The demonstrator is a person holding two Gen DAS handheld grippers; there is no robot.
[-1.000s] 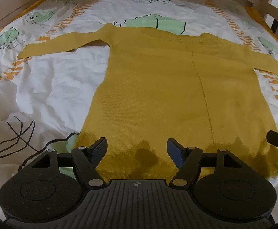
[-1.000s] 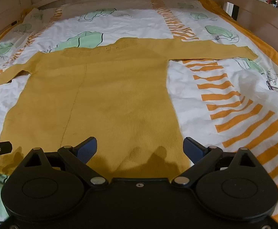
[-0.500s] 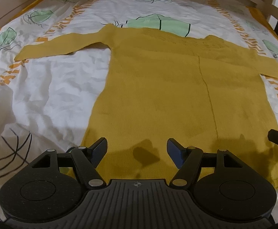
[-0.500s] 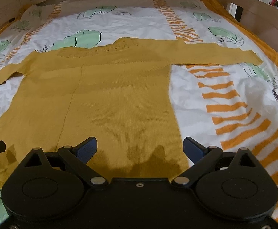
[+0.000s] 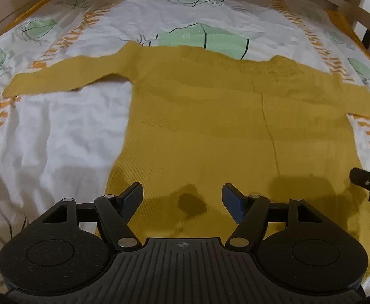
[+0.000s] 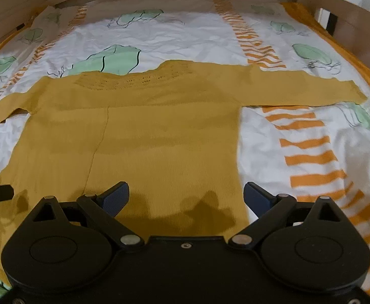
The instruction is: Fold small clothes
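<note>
Left wrist view — yellow sweater (image 5: 210, 131) flat beneath both tools (image 5: 182, 197) (image 6: 186, 195), wide open, empty.

Two handheld grippers of matching build, each seen from its own wrist camera. The left gripper (image 5: 182, 200) has a matte black body with a ribbed, grooved top plate behind the jaws, marked at its front edge with a small white crosshair circle. On either side of the jaws sits a round black housing with a faint inset circle, speckled with dust. Black linkage arms with silver pivot pins run forward to two dark blue, finely textured fingers (image 5: 131, 198). The right gripper (image 6: 186, 198) has a smooth glossy black plate with one small silver screw behind the jaws, the same round housings and blue pads (image 6: 257, 197).
</note>
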